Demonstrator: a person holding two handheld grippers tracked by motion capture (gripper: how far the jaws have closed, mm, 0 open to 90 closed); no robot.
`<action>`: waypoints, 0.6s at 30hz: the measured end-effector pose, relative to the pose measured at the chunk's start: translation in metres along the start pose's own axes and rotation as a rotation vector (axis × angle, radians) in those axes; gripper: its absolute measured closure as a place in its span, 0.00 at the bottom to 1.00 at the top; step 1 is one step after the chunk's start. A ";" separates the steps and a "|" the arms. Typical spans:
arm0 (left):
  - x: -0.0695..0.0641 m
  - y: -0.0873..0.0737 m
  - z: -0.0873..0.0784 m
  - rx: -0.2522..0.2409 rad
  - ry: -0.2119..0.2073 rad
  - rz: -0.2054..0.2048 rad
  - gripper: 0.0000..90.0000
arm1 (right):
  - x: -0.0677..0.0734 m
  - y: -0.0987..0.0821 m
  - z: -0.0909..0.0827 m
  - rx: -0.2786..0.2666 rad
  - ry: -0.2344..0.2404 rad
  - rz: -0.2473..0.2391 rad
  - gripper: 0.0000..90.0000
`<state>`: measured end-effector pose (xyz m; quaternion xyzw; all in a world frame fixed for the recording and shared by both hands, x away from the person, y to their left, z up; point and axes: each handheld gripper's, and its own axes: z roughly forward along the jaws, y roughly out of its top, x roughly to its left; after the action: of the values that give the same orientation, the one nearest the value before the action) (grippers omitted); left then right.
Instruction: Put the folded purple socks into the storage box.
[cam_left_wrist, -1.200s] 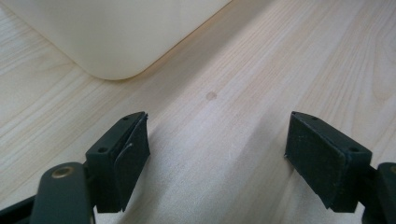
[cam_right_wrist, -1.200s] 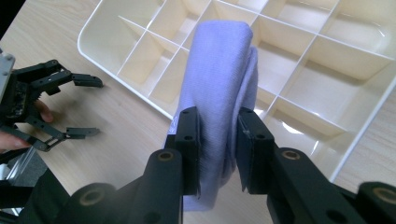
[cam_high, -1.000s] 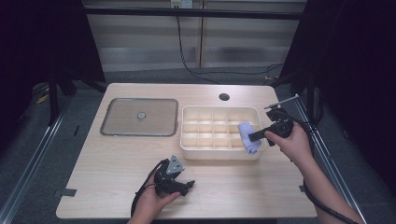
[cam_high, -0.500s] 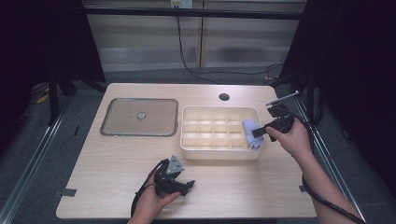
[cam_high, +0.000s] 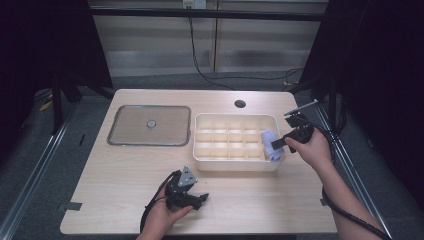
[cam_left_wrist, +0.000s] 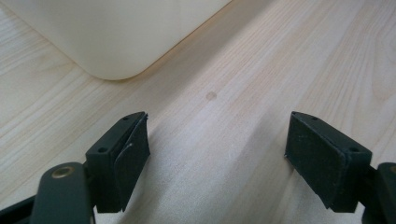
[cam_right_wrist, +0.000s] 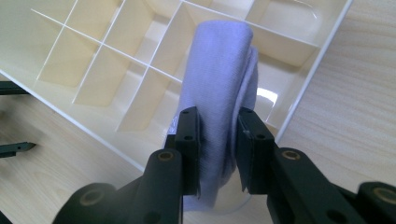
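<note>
A rolled pale lilac cloth is pinched between the jaws of my right gripper, which is shut on it. In the high view that cloth hangs over the right end of the white divided tray, just above its rightmost compartments, with the right gripper coming in from the right. My left gripper rests low on the table in front of the tray. Its jaws stand wide apart over bare wood, open with nothing between them. The tray's rounded corner shows just ahead of it.
A clear flat lid with a small centre knob lies to the left of the tray. A round cable hole sits near the table's far edge. Metal frame rails run along both sides of the table.
My right hand has carried the cloth a little farther toward the right end of the tray and slightly lower. The left gripper has stayed where it was.
</note>
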<state>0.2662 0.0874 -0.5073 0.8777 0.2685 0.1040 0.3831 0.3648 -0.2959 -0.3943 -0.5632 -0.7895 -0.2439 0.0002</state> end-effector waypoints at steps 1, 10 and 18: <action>0.000 0.000 0.000 0.000 0.000 0.000 0.23 | -0.001 -0.001 0.001 0.000 0.004 0.005 0.81; 0.000 0.000 0.000 0.000 0.000 0.000 0.23 | -0.004 -0.006 0.010 0.020 0.014 0.017 0.81; 0.000 0.000 0.000 0.000 0.000 0.000 0.23 | -0.006 -0.011 0.016 0.048 0.009 0.001 0.81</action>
<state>0.2663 0.0873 -0.5073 0.8777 0.2685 0.1039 0.3832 0.3618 -0.2972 -0.4144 -0.5625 -0.7947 -0.2275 0.0176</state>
